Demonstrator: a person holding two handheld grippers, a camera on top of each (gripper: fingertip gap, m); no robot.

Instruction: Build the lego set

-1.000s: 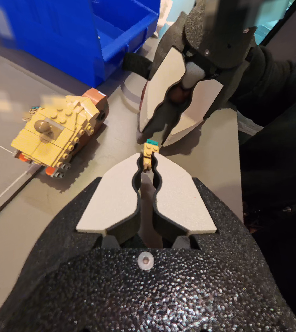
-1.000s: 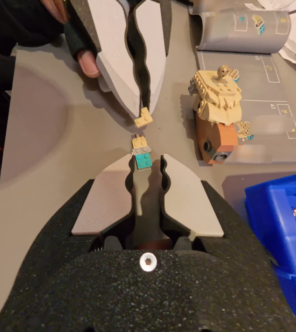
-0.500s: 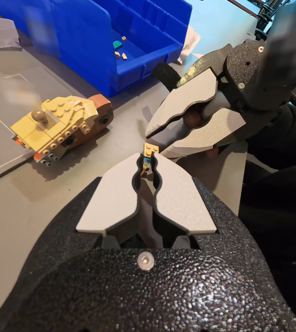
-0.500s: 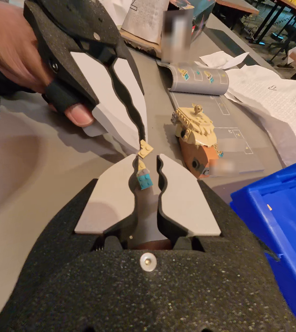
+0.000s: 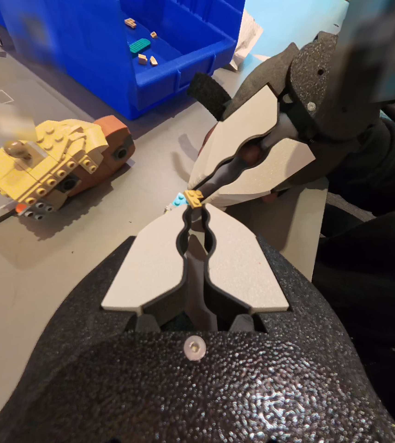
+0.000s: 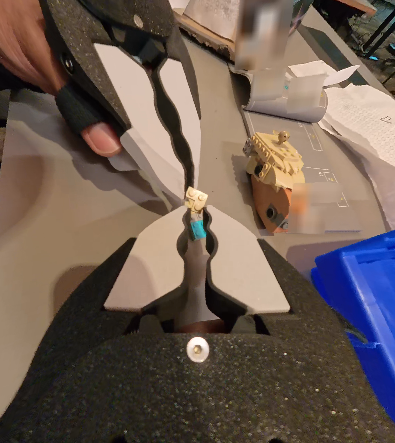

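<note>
My left gripper (image 5: 195,209) is shut on a tan L-shaped corner plate (image 5: 193,198). It also shows in the right wrist view (image 6: 189,188), coming in from above with the same plate (image 6: 196,199) at its tips. My right gripper (image 6: 195,212) is shut on a small stack of tan, grey and teal plates (image 6: 197,231). The corner plate sits on the stack's tan end. In the left wrist view the right gripper (image 5: 200,193) meets mine tip to tip, and the teal plate (image 5: 179,199) sticks out at its left. The tan and brown model (image 5: 55,163) lies on the table, to the right in the right wrist view (image 6: 275,167).
A blue bin (image 5: 110,72) with several loose pieces stands behind the model, and is at the lower right in the right wrist view (image 6: 371,287). A grey instruction booklet (image 6: 287,129) lies under the model. White paper (image 6: 371,124) lies beyond. A person's hand (image 6: 12,43) holds the left gripper. Both grippers' tips are close together, under 4 cm apart.
The right gripper's jaws have closed on the small stack, which lay on the table in front of them. The left gripper has brought the corner plate onto the stack's tan end.
</note>
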